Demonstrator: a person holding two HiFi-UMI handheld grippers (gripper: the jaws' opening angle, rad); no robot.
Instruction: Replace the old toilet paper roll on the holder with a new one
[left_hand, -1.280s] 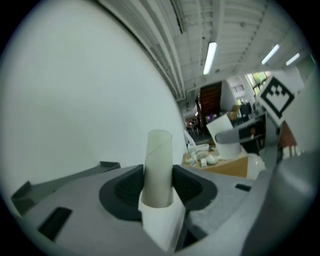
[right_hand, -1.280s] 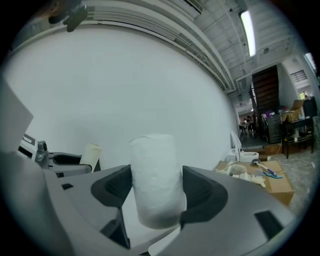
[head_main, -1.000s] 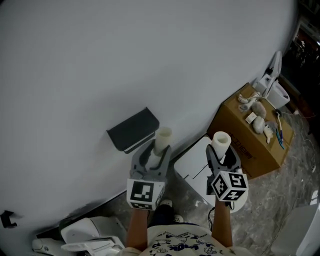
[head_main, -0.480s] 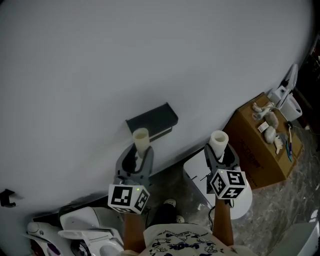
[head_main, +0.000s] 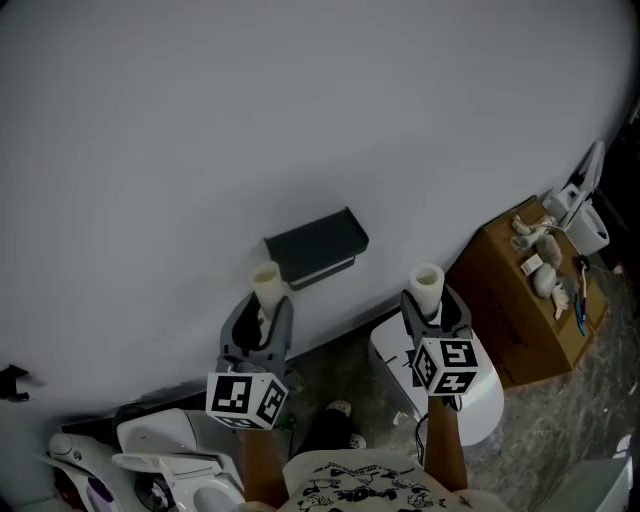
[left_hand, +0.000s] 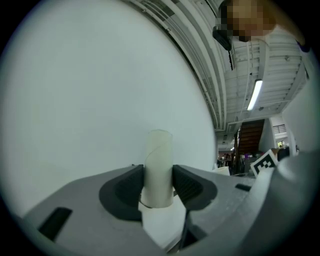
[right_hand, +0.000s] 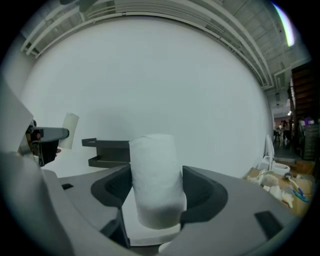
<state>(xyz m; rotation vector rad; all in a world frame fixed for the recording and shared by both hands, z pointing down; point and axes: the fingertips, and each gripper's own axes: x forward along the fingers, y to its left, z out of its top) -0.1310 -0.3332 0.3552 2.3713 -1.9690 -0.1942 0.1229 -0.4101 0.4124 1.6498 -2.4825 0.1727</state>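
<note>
Here, a white wall (head_main: 300, 120) is seen behind everything, and a cardboard box (head_main: 520, 300) is set at its foot on the right. A dark holder (head_main: 316, 244) is fixed to the wall, between the two claws and apart from both. The roll (right_hand: 156, 180) is clamped upright in the right claw (right_hand: 157, 192), well right of the holder. The bare tube (left_hand: 158, 165) is pinched upright in the left claw (left_hand: 159, 182), just left of the holder.

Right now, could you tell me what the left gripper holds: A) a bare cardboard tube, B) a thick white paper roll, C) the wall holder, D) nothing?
A: the left gripper is shut on a thin bare tube; the thick white roll is in the right gripper.
</note>
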